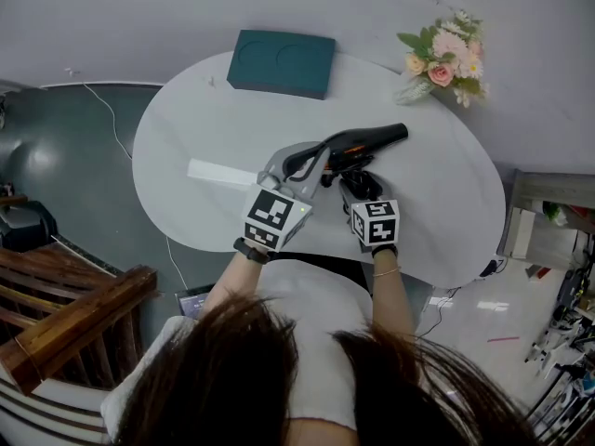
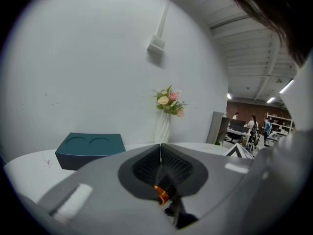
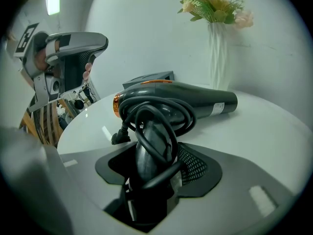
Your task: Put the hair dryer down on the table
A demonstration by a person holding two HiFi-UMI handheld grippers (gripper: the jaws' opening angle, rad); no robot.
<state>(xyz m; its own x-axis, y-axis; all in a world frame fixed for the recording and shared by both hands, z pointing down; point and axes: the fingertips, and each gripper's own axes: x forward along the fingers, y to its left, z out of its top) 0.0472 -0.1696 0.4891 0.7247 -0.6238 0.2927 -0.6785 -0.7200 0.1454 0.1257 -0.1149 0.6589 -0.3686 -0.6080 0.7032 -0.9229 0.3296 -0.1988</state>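
Observation:
The black hair dryer (image 1: 367, 140) with an orange ring lies across the middle of the white oval table (image 1: 437, 212), barrel to the right. In the right gripper view its handle, with the cord wound round it, sits between the jaws of my right gripper (image 3: 152, 155), which hold the hair dryer (image 3: 195, 99) by that handle, nearly as wide as they go. My right gripper (image 1: 360, 182) is on the near side of the dryer. My left gripper (image 1: 316, 154) hovers over the dryer's rear end. Its jaws (image 2: 160, 155) meet at the tips with nothing held.
A teal box (image 1: 282, 61) with two round recesses stands at the table's far edge. A vase of flowers (image 1: 446, 59) stands at the back right. A white strip (image 1: 221, 173) lies left of my left gripper. Wooden furniture (image 1: 65, 314) sits on the floor at lower left.

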